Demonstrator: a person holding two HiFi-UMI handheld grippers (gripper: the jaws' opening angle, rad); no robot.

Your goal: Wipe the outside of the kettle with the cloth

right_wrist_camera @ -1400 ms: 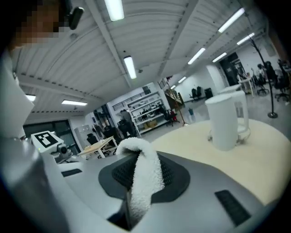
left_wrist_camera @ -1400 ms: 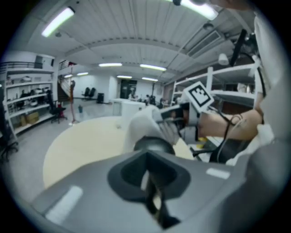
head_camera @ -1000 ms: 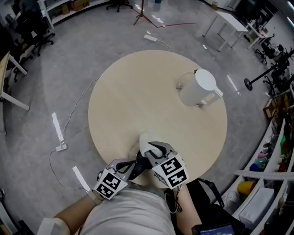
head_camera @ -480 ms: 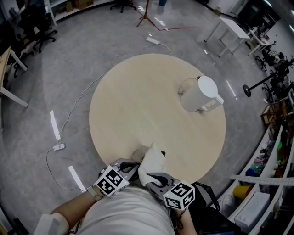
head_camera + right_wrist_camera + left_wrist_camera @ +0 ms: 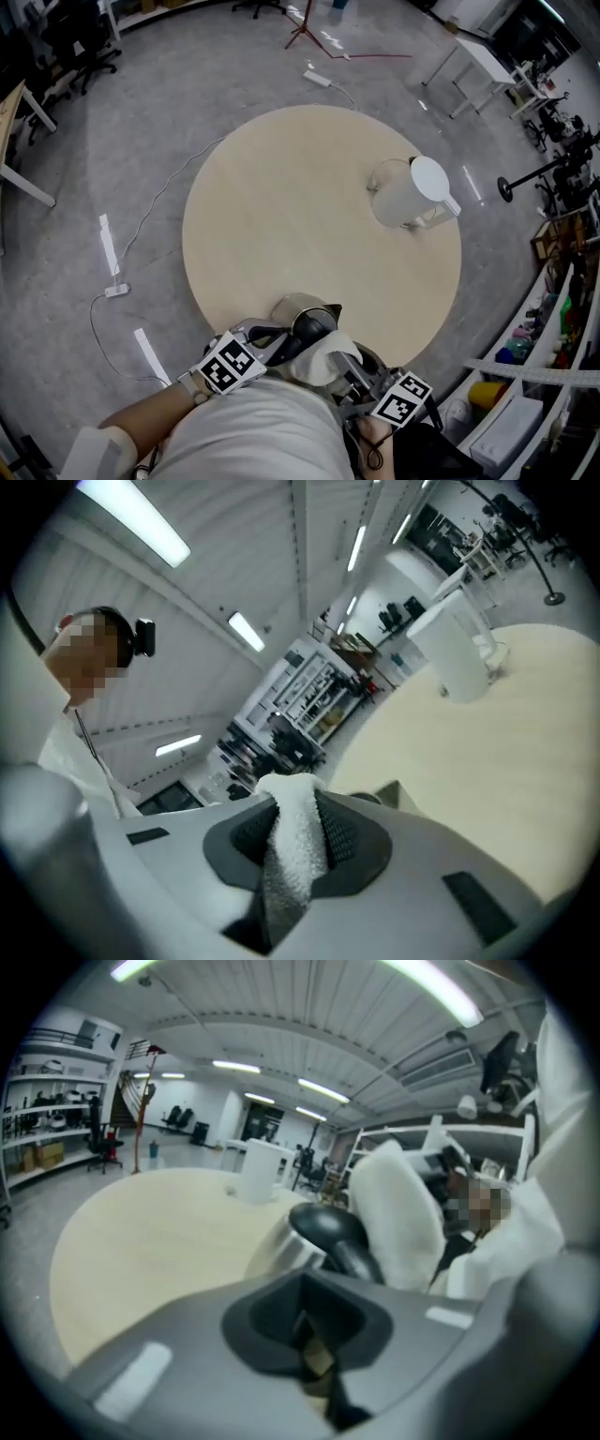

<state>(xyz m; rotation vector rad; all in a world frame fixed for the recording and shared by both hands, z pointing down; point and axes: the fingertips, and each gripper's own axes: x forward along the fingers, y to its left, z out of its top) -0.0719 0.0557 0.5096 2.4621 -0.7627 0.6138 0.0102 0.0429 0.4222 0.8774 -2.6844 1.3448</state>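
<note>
Cloth (image 5: 291, 846) sits pinched in the right tongs (image 5: 349, 373), bunched just beside the steel kettle (image 5: 298, 309), which stands upright to their left. The left tongs (image 5: 277, 339), closed narrow, seem to grip its black handle (image 5: 361, 1262) directly ahead, so wiping would go leftward round the body.

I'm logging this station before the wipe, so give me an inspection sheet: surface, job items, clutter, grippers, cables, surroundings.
Surface: round pale table, no spills seen.
Job's things: steel kettle with a black lid at the near edge; white cloth bunched next to it.
Clutter: white jug at the table's far right.
Grippers: left gripper appears shut on the kettle's handle; right gripper shut on the cloth.
Cables: white cable and power strip on the floor at left; nothing seen on the table.
Surroundings: tripod, white desks, shelves at right.
</note>
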